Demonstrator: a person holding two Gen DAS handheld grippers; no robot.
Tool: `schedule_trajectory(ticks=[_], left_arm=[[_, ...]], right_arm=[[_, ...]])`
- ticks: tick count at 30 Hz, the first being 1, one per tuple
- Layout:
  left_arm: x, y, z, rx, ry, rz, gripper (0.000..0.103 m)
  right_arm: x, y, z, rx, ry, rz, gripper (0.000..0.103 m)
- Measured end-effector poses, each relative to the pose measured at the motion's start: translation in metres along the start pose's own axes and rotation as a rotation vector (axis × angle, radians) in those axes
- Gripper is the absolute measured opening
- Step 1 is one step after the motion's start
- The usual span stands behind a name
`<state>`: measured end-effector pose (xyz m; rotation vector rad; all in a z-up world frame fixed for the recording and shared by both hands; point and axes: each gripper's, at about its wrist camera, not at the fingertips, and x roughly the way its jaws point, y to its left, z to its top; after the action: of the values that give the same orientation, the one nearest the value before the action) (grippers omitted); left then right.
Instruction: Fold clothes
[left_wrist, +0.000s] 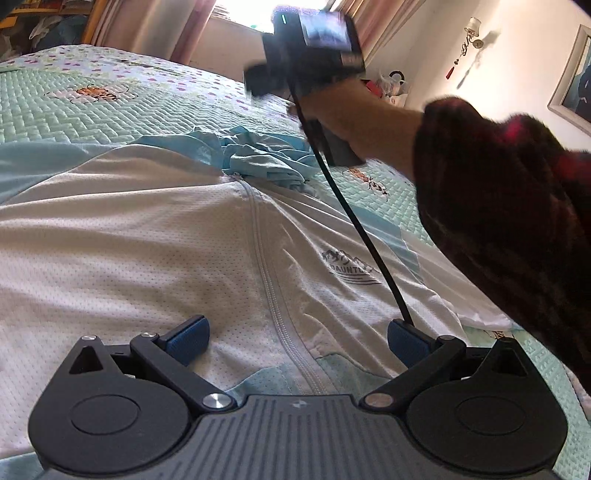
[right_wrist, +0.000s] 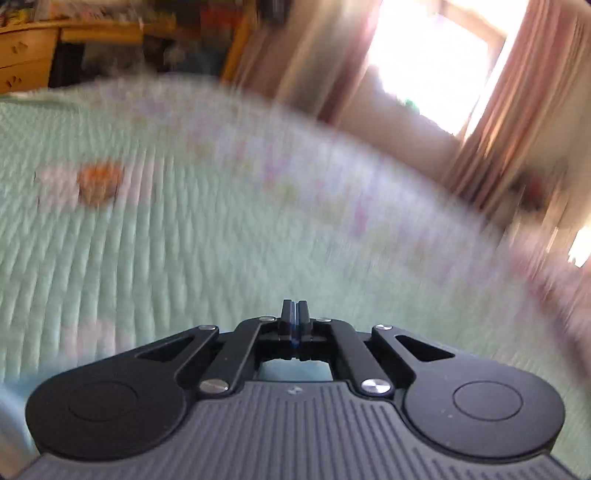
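Note:
A white mesh zip jacket with light blue panels lies spread on the bed, its zipper running up the middle and a light blue hood bunched at the far end. My left gripper is open and empty, low over the jacket's hem, its blue pads on either side of the zipper. The right gripper's body is held high above the hood, its fingers hidden in that view. In the right wrist view my right gripper is shut and empty above the blurred bedspread.
The mint green quilted bedspread covers the bed around the jacket. The person's arm in a dark red sleeve crosses from the right, with a black cable hanging over the jacket. A window with pink curtains and a wooden desk stand beyond.

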<state>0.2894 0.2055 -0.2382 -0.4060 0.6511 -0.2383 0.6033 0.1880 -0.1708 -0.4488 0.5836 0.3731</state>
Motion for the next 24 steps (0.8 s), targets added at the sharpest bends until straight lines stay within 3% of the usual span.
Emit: schedule_trajectory(ticks=[4,5,7,9,11,14,16,18,20,24], left_arm=[[0.000,0.001,0.000,-0.005,-0.003,-0.008,0.102],[0.000,0.002,0.000,-0.005,-0.004,-0.011,0.102],[-0.001,0.004,0.000,-0.015,-0.006,-0.020,0.102],[-0.002,0.008,0.001,-0.041,-0.012,-0.037,0.102],[-0.003,0.012,0.002,-0.073,-0.020,-0.054,0.102],[-0.006,0.017,0.004,-0.121,-0.038,-0.073,0.102],[-0.009,0.018,0.007,-0.139,-0.066,-0.053,0.102],[-0.013,0.017,0.009,-0.135,-0.103,0.000,0.102],[-0.014,0.014,0.015,-0.131,-0.139,0.071,0.102],[-0.007,0.010,0.047,-0.148,-0.064,0.230,0.102]], right_arm=[[-0.012,0.007,0.015,-0.055,-0.114,-0.024,0.018],[-0.015,0.008,0.018,-0.060,-0.139,-0.025,0.018],[-0.033,-0.019,0.005,0.164,-0.112,0.087,0.022],[-0.062,-0.051,-0.022,0.479,-0.096,0.200,0.033],[-0.097,-0.076,-0.077,0.832,-0.109,0.320,0.056],[-0.135,-0.092,-0.165,1.206,-0.155,0.417,0.060],[-0.137,-0.096,-0.204,1.280,-0.192,0.453,0.061],[-0.127,-0.097,-0.220,1.287,-0.235,0.526,0.061],[-0.117,-0.099,-0.236,1.292,-0.278,0.598,0.053],[-0.100,-0.101,-0.257,1.259,-0.334,0.715,0.059]])
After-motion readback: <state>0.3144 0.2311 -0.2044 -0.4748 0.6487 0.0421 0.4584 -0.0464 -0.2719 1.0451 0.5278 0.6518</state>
